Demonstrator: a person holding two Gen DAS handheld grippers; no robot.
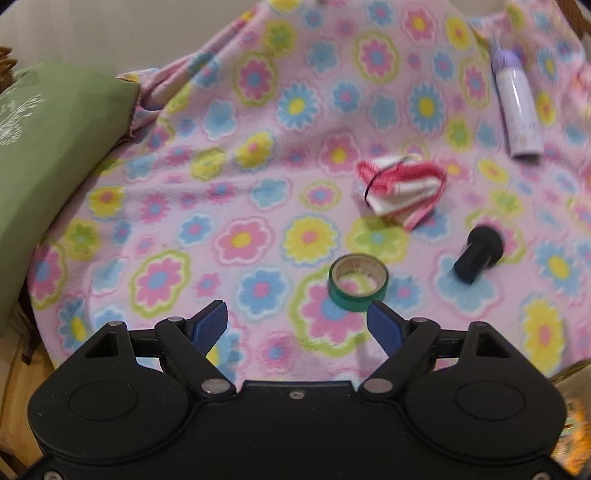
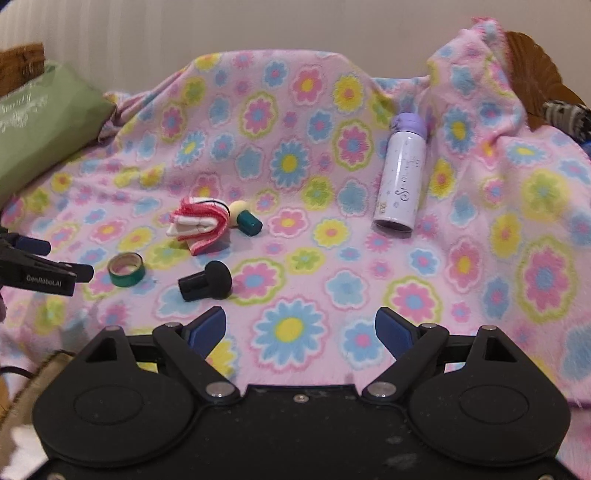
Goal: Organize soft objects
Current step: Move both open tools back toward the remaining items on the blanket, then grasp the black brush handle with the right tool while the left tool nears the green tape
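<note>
A pink flowered blanket (image 1: 258, 177) covers the seat, also in the right wrist view (image 2: 314, 192). On it lie a folded red-and-white cloth (image 1: 400, 186) (image 2: 201, 225), a green tape roll (image 1: 357, 282) (image 2: 126, 274), a black mushroom-shaped stamp (image 1: 478, 254) (image 2: 206, 281), a teal-and-cream stamp (image 2: 245, 218) and a white bottle with a purple cap (image 1: 517, 107) (image 2: 400, 177). My left gripper (image 1: 297, 326) is open, just short of the tape roll; it also shows at the left edge of the right wrist view (image 2: 55, 258). My right gripper (image 2: 300, 334) is open and empty above the blanket.
A green cushion (image 1: 48, 166) (image 2: 40, 129) leans at the left. A pale wall (image 2: 258, 26) stands behind. A brown wicker edge (image 2: 532, 59) and a patterned dark fabric (image 2: 565, 114) show at the back right.
</note>
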